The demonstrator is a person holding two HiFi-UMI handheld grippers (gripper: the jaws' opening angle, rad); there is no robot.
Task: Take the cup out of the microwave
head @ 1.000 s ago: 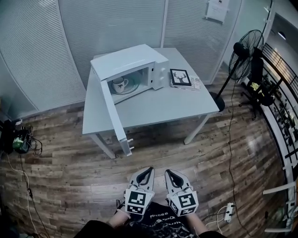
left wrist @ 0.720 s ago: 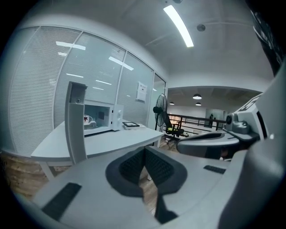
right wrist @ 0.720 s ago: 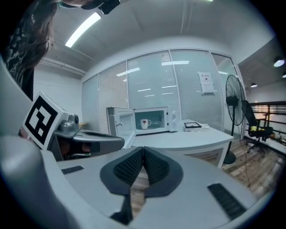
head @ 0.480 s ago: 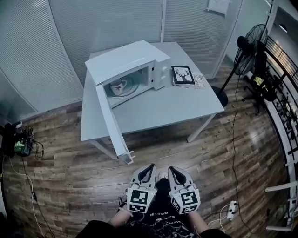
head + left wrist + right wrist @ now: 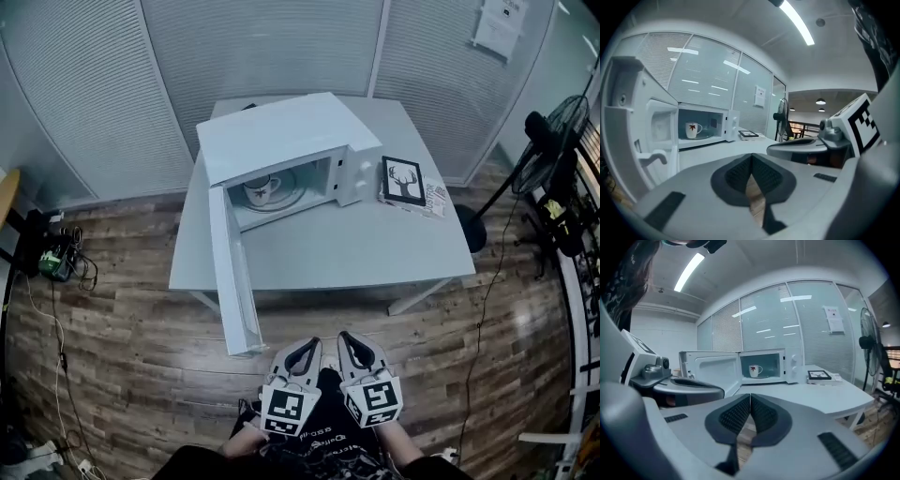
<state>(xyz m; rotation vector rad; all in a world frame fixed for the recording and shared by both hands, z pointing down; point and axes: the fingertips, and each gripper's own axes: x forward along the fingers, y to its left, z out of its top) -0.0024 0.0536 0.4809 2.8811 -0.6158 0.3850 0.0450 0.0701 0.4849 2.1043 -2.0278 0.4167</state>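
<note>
A white cup [image 5: 262, 191] is sitting inside the microwave [image 5: 281, 131] on the worktop [image 5: 356, 248], its door [image 5: 234, 281] hanging wide open so the cup can be reached, while the left hand-held gripper [image 5: 305, 347] and right hand-held gripper [image 5: 352, 342] are hovering well apart from it, jaws pressed together, empty.

Looks like an office, a break-area corner of one. The space is closed off by glass partition walls [image 5: 262, 47] fitted with slatted blinds, and a printed notice [image 5: 497, 26] is stuck to one pane. Long strip lights [image 5: 797, 21] are mounted on the ceiling. A plain grey table [image 5: 375, 253] is set on wood-look flooring [image 5: 122, 347], with a microwave [image 5: 281, 131] and a small framed picture [image 5: 402, 180] placed on it. A pedestal fan [image 5: 553, 141] is parked to one side — and cables [image 5: 61, 267] are left tangled by the wall.
</note>
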